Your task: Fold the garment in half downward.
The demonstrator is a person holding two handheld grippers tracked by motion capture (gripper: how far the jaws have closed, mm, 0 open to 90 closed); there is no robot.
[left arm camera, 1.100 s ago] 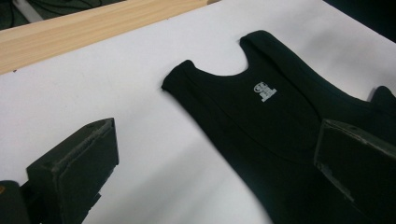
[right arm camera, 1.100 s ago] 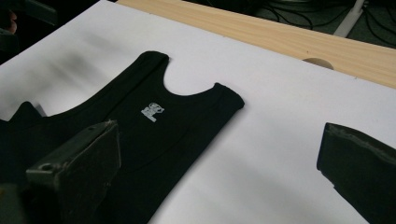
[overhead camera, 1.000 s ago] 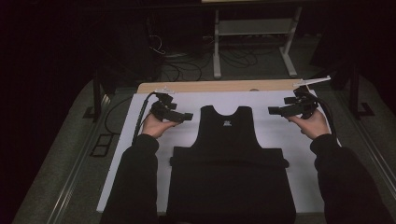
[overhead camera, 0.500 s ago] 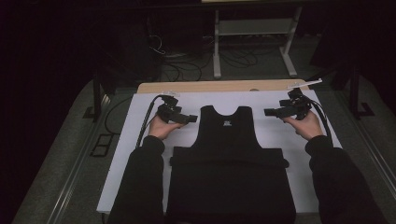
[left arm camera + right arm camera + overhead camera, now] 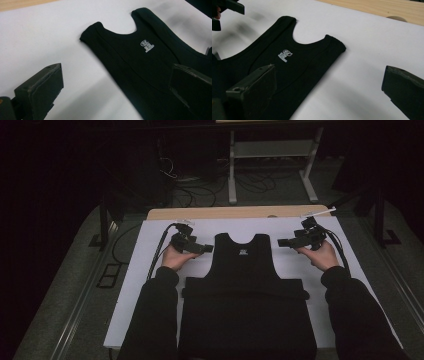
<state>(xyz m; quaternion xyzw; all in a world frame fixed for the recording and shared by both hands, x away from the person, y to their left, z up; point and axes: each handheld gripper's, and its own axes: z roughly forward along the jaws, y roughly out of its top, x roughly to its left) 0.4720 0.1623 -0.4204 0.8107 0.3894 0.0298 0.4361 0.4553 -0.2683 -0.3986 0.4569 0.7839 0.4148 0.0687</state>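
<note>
A small white printed label (image 5: pixel 147 46) sits just below the neckline of the black vest (image 5: pixel 245 270), in the middle right of the left gripper view and the left middle of the right gripper view; it shows a little emblem above lines of lettering too small to read. The vest is sleeveless, with a deep scooped neck, two broad shoulder straps and faint curved seams running down its front. In the high view it lies flat in the centre of the frame, neck toward the top, its lower half folded up into a wider dark block at the bottom centre.

The left gripper (image 5: pixel 204 248) hovers just left of the vest's left strap, jaws wide apart and empty, one jaw over the bare sheet and the other over the fabric. The right gripper (image 5: pixel 283 241) hovers just right of the other strap, jaws likewise spread wide and holding nothing.

The vest rests on a white sheet (image 5: pixel 150 270) covering a pale wooden table (image 5: pixel 210 213), whose edge shows along the top. Beyond lies a dim room with a grey floor, loose cables (image 5: pixel 250 182) and a metal stand (image 5: pixel 270 150) at the upper centre.
</note>
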